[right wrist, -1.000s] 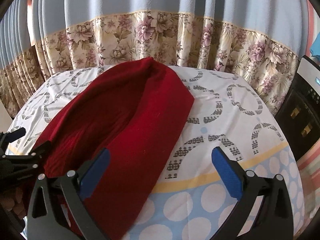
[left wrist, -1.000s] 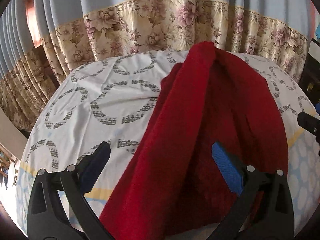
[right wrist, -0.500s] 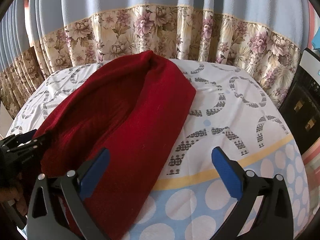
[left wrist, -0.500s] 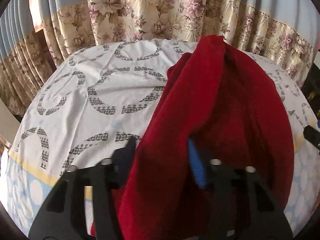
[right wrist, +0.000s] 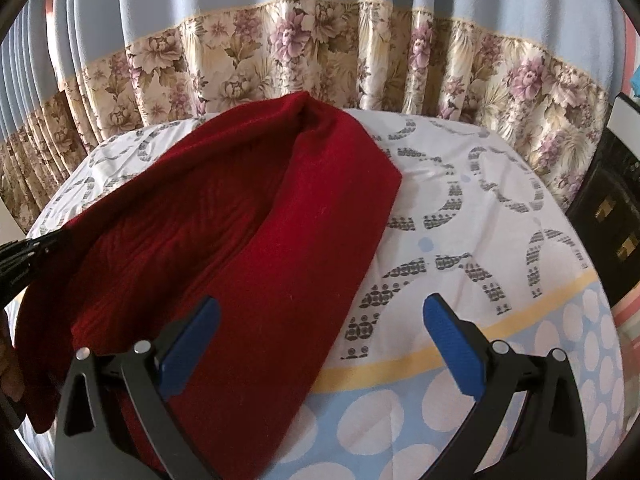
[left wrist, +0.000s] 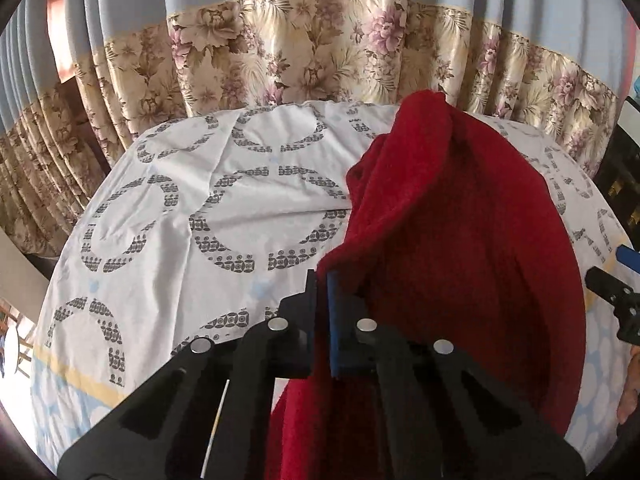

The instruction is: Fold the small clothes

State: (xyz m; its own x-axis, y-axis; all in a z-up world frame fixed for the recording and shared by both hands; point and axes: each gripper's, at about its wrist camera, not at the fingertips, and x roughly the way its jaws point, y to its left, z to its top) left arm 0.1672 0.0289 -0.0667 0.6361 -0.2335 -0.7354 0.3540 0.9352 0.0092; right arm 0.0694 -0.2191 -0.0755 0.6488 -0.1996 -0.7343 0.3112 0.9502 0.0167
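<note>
Left wrist view: left gripper (left wrist: 323, 300) jaws just closed, pinching the dark red knitted cloth's (left wrist: 460, 240) edge; right gripper (right wrist: 320, 328) jaws gape wide, empty, over the patterned bedsheet (right wrist: 480, 208) beside the floral curtain (right wrist: 320, 52).

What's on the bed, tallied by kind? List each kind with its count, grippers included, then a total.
Red garment: 1
Patterned bedsheet: 1
Grippers: 2, left gripper and right gripper
Total: 4

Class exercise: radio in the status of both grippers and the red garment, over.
Left gripper just closed, pinching red garment edge. Right gripper open over its near corner, not gripping. Nothing blocking on patterned sheet.
</note>
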